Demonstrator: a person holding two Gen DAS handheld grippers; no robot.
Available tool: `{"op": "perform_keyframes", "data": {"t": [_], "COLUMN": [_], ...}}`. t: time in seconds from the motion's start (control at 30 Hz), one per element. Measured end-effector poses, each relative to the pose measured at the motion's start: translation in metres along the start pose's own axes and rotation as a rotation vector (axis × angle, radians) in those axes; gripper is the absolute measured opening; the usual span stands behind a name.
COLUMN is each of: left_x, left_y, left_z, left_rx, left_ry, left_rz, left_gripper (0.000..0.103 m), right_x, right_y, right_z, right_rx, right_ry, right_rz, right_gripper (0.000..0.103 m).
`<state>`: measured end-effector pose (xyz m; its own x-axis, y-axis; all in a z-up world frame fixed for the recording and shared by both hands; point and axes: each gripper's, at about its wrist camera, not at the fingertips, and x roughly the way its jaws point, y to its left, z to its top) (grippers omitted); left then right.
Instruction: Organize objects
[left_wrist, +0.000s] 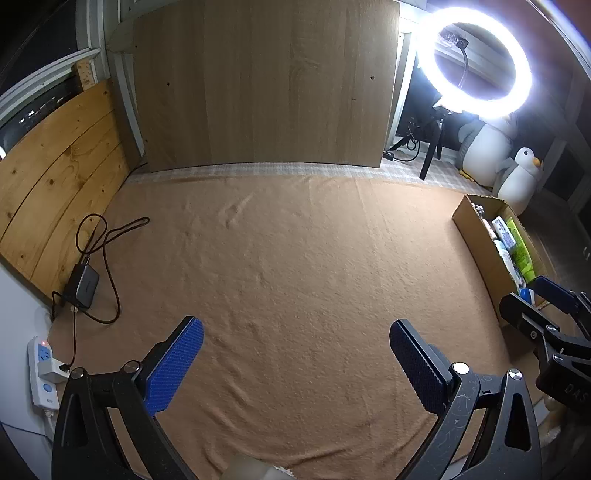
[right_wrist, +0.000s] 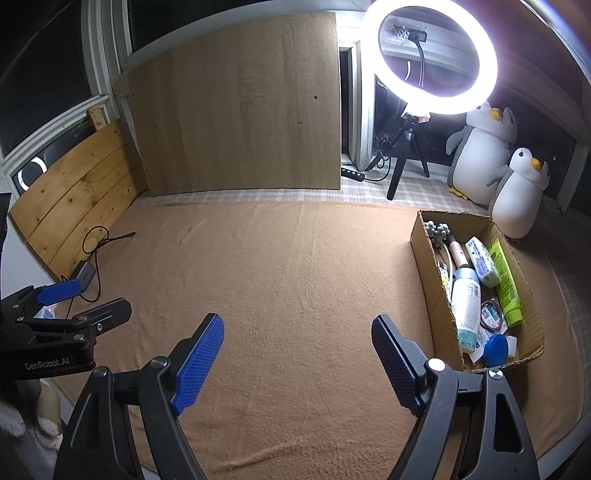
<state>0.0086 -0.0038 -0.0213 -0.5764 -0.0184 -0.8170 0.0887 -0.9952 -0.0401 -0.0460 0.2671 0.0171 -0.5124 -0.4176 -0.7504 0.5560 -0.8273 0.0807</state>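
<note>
- Both grippers come nearest: my left gripper (left_wrist: 295, 363) and right gripper (right_wrist: 297, 356) hang over the blanket with jaws spread wide, holding nothing.
- Brown blanket (right_wrist: 288, 277) covers the surface beneath.
- Cardboard box (right_wrist: 424, 266) sits at the blanket's right edge.
- Inside it lie a white bottle (right_wrist: 466, 304), a green tube (right_wrist: 505, 282) and a blue cap (right_wrist: 495, 349).

Both wrist views sit low over the tan blanket (left_wrist: 295, 258), facing the far wooden board (left_wrist: 258, 85). The left wrist view looks from the left side: the power strip (left_wrist: 42, 373) is near on its left, the cardboard box (left_wrist: 476, 236) at its right edge. The right wrist view sits further right, looking down into that box (right_wrist: 428, 266). Both share the blanket, board, ring light (right_wrist: 430, 55), and each catches the other gripper at its edge.
</note>
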Motion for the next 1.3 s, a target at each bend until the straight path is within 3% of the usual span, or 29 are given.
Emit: {"op": "perform_keyframes", "data": {"t": [1.3], "left_x": [0.0005], "left_y": [-0.0063], "left_z": [-0.0032], "left_rx": [0.016], "left_ry": [0.006], "left_rz": [0.000], "left_gripper": [0.102], "right_x": [0.0031], "right_y": [-0.0028], "right_z": [-0.0037], "right_rx": [0.018], "right_ry": [0.020], "right_rz": [0.000], "right_gripper": [0.079]}}
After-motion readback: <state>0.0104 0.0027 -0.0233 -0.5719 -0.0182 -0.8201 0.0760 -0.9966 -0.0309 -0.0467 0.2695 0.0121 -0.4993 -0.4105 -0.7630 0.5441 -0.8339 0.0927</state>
